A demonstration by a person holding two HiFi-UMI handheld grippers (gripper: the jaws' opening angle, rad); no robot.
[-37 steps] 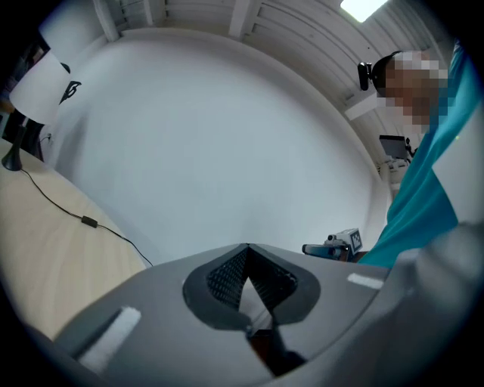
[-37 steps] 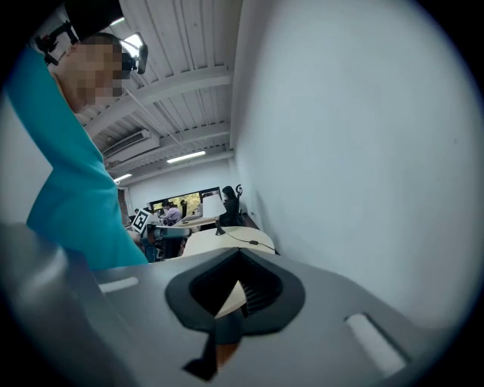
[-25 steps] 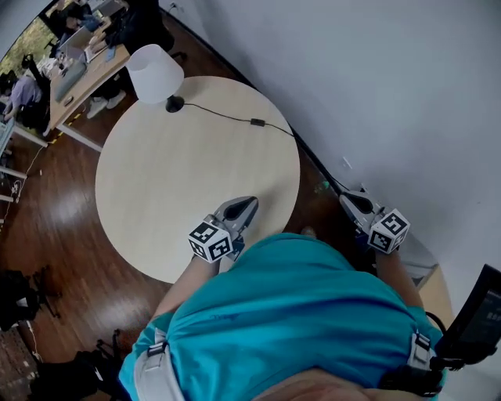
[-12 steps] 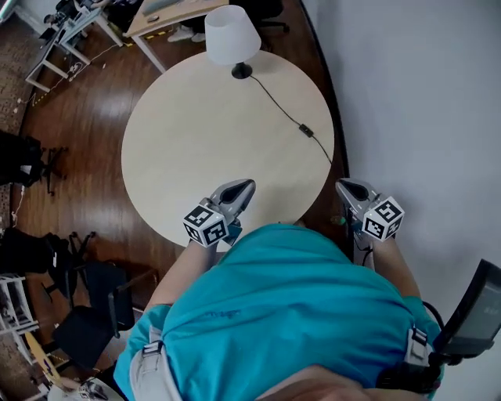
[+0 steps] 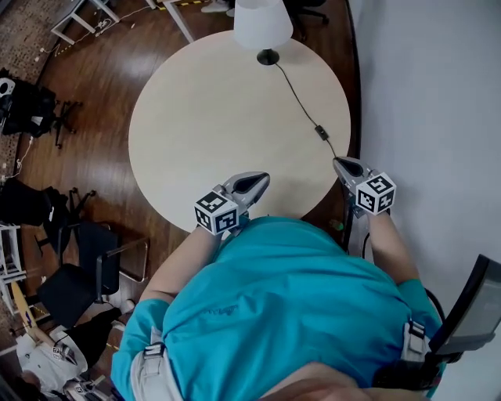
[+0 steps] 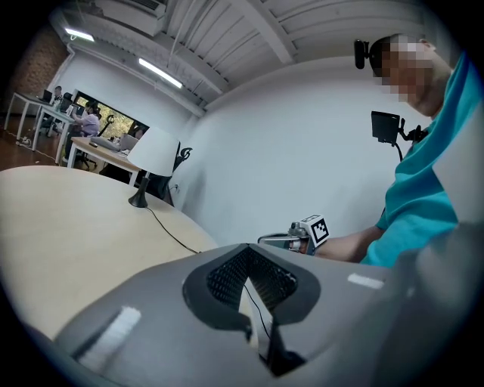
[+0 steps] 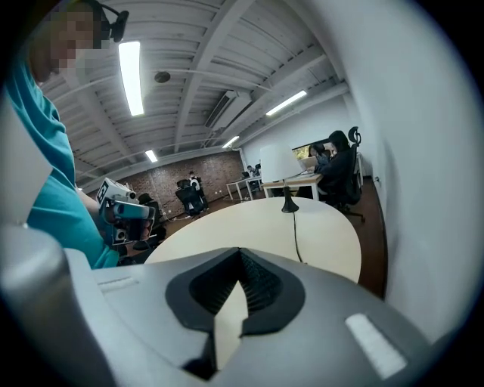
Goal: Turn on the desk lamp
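Observation:
The desk lamp has a white shade point(image 5: 263, 22) and a black base point(image 5: 268, 57); it stands at the far edge of the round pale table point(image 5: 196, 117). Its black cord runs along the table's right side to an inline switch point(image 5: 322, 133). My right gripper point(image 5: 345, 166) hovers at the table's right edge, just short of that switch, jaws shut and empty. My left gripper point(image 5: 255, 182) is over the near edge, also shut and empty. The left gripper view shows the lamp point(image 6: 153, 150) far off and the cord point(image 6: 172, 233). In the right gripper view, the lamp base point(image 7: 288, 207) is ahead.
A white wall point(image 5: 438, 94) runs close along the table's right side. Dark wooden floor point(image 5: 86, 102) surrounds the table, with black chairs point(image 5: 66, 274) at the left. Desks with seated people point(image 7: 333, 170) stand beyond the lamp. A black screen point(image 5: 473, 309) is at the lower right.
The head view has swung, so the lamp now sits at top centre instead of top left. My right gripper has come in from beside the table to its right edge near the switch.

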